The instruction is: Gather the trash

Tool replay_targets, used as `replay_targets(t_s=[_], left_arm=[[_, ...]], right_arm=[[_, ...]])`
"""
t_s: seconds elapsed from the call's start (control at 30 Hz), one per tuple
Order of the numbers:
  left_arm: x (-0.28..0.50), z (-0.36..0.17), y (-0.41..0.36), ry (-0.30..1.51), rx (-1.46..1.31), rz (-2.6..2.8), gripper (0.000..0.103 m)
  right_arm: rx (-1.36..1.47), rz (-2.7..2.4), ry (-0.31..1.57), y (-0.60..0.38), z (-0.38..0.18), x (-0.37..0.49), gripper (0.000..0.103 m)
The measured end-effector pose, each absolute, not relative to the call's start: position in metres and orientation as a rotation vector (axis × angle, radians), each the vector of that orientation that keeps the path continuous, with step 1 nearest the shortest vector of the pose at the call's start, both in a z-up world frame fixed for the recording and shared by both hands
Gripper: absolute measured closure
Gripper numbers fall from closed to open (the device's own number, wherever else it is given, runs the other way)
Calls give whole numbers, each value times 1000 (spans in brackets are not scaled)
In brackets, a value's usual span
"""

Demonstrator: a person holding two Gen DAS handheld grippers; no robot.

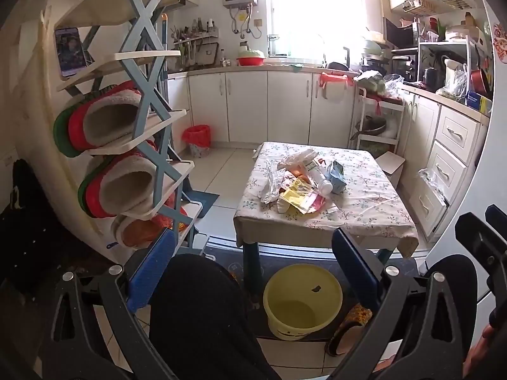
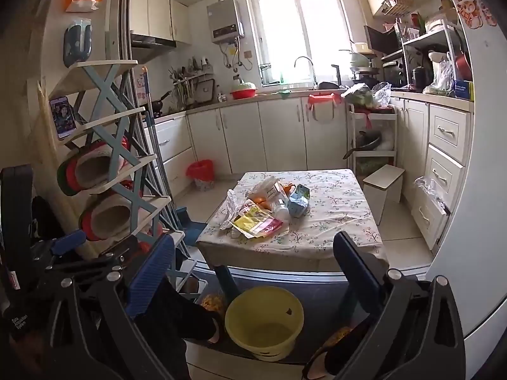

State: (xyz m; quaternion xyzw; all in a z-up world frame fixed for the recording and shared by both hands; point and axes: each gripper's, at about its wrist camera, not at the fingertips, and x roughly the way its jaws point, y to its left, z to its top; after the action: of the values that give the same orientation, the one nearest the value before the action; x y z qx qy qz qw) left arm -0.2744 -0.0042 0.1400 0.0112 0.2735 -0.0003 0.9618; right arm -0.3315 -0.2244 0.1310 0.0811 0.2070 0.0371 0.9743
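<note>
Trash [image 2: 266,209] lay untouched on the tabletop [image 2: 332,221]; both claws [image 1: 253,266] [image 2: 256,272] were held open, empty, with a reach needed next.

Tabletop [image 2: 332,221] under floral cloth. On it, one heap: plastic bag [image 2: 233,205], yellow wrapper [image 2: 253,223], white bottle [image 2: 282,210], blue pack [image 2: 298,202], possibly oranges [image 2: 261,201]. Floor: yellow bucket [image 2: 264,323].
</note>
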Motion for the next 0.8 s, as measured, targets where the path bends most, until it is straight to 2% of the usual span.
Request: replay_targets(t_s=[0.8], left_arm=[[-281,143,-3,537,16,5,8]], right_arm=[[158,71,415,-220,133,-337,7]])
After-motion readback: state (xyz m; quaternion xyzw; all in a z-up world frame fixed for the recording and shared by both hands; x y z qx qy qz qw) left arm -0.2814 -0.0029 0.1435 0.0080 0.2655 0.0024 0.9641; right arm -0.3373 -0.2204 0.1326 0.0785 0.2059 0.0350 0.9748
